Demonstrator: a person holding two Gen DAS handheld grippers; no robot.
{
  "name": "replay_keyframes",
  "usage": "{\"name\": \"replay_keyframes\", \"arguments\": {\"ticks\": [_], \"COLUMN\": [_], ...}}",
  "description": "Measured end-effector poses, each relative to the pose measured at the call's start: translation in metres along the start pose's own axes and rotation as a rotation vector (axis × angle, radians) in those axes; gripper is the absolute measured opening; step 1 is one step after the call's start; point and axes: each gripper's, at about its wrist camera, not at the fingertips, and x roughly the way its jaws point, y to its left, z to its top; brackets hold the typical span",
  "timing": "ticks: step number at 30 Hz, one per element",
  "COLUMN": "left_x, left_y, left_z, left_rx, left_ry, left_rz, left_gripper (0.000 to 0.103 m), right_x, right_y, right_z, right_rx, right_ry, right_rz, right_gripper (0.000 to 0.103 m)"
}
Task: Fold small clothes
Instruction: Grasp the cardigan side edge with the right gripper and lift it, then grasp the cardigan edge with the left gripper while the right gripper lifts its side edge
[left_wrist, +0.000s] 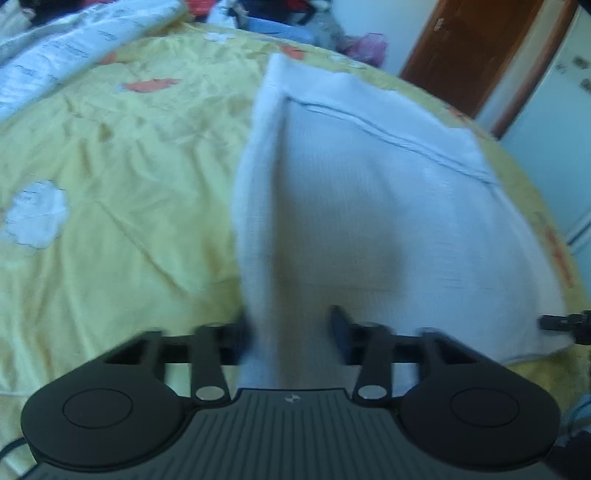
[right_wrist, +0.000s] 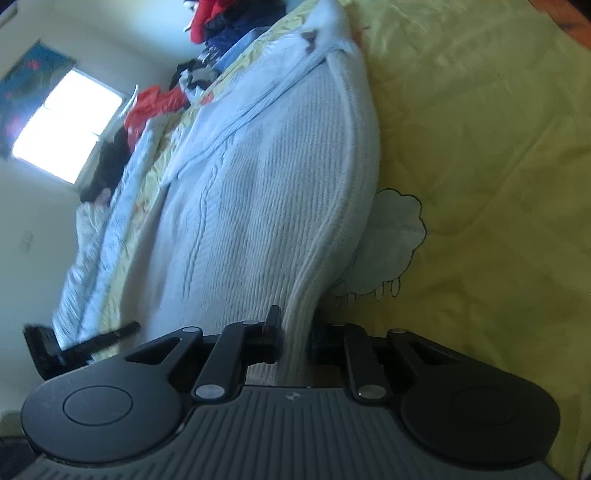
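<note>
My left gripper (left_wrist: 291, 332) & right gripper (right_wrist: 295, 339) both clamp the white sweater (left_wrist: 369, 206); only right view shows window (right_wrist: 66, 125).

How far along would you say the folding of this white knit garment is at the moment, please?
Done: the white knit garment lies spread on the yellow bedspread, one long edge apparently already turned over. In hand: the left gripper and the right gripper each pinch its near edge. Left: lifting that edge across to make the fold; it is not yet a compact bundle.
</note>
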Motion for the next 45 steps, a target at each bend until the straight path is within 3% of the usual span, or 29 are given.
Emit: {"name": "replay_keyframes", "arguments": {"ticks": [2,4,8,11,16,25,32,36,40,43,45], "left_x": [0.001,0.000,-0.008,-0.020,-0.031,0.012,0.088,0.141,0.186,0.199,0.195], "left_y": [0.010,0.019,0.015,0.013,0.014,-0.011,-0.030,-0.029,-0.023,-0.014,-0.003], "left_z": [0.004,0.006,0.014,0.029,0.079,0.198,0.297,0.330,0.344,0.345,0.342], "left_rx": [-0.059,-0.101,-0.075,-0.073,-0.098,-0.035,0.010,-0.033,-0.079,-0.164,-0.238], "left_ry": [0.020,0.033,0.019,-0.025,-0.125,-0.205,-0.205,-0.192,-0.167,-0.101,-0.085], "left_rz": [0.002,-0.023,-0.041,-0.113,-0.203,-0.194,-0.106,-0.046,0.019,-0.032,-0.146], "left_gripper": [0.013,0.012,0.011,0.011,0.011,0.011,0.011,0.011,0.011,0.021,0.056], "right_x": [0.000,-0.002,-0.017,-0.025,-0.032,-0.008,0.043,0.085,0.126,0.142,0.136], "right_y": [-0.005,-0.004,-0.002,0.005,0.019,0.021,0.008,-0.007,-0.029,-0.044,-0.045], "right_z": [0.000,0.001,0.007,0.022,0.065,0.184,0.288,0.330,0.351,0.350,0.342], "right_rx": [0.026,0.021,0.049,0.069,0.039,0.051,0.090,0.119,0.172,0.288,0.302], "right_ry": [-0.002,-0.006,-0.058,-0.104,-0.179,-0.332,-0.366,-0.351,-0.345,-0.350,-0.392], "right_rz": [0.030,0.041,0.132,0.206,0.289,0.385,0.316,0.226,0.123,0.111,0.154], "right_gripper": [0.014,0.014,0.014,0.014,0.014,0.014,0.014,0.014,0.015,0.029,0.048]}}
